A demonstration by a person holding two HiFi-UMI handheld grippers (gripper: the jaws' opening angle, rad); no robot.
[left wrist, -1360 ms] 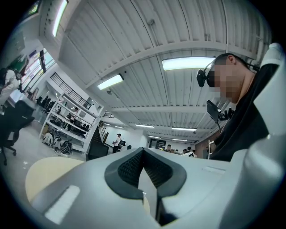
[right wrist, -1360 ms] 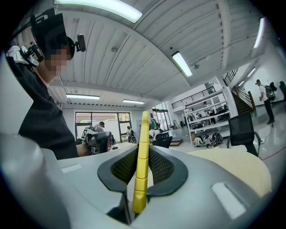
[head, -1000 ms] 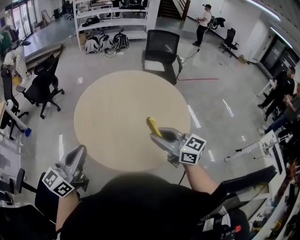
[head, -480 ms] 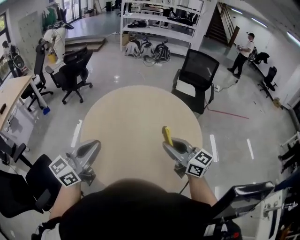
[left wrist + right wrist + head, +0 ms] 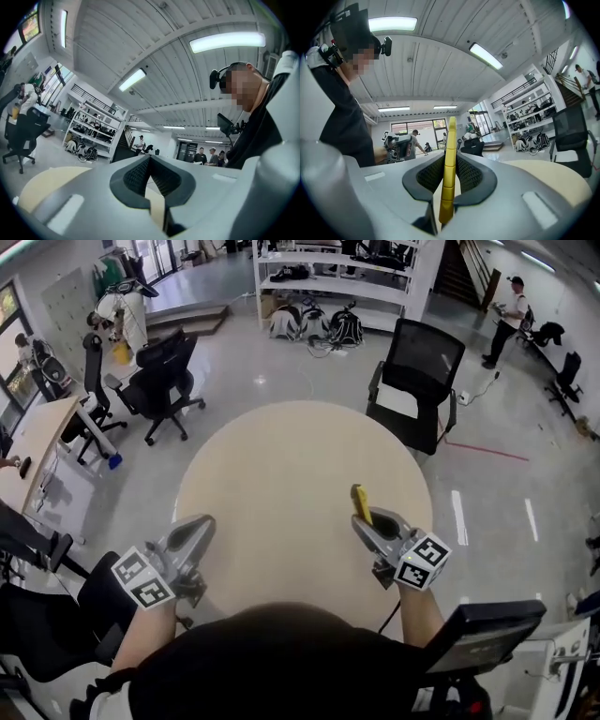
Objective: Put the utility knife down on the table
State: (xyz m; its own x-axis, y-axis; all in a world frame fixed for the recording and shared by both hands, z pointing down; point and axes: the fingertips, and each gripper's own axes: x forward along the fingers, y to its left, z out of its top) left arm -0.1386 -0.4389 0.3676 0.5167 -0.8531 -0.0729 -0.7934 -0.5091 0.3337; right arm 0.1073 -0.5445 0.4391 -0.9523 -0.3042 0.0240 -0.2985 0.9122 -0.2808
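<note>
Utility knife (image 5: 360, 502) stays pinched in our right gripper (image 5: 370, 520), brought over the table (image 5: 272, 460), not yet down; left gripper (image 5: 200, 526) closed, empty.

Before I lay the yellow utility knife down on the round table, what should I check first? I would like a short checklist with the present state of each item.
1. Grip: utility knife clamped between the fingers of the right gripper: ok.
2. Landing spot: table free of objects beneath the knife: ok.
3. Other hand: left gripper apart from the knife, shut and empty: ok.
4. Blade retracted: cannot tell.
5. Gap between knife and tabletop: cannot tell.
</note>
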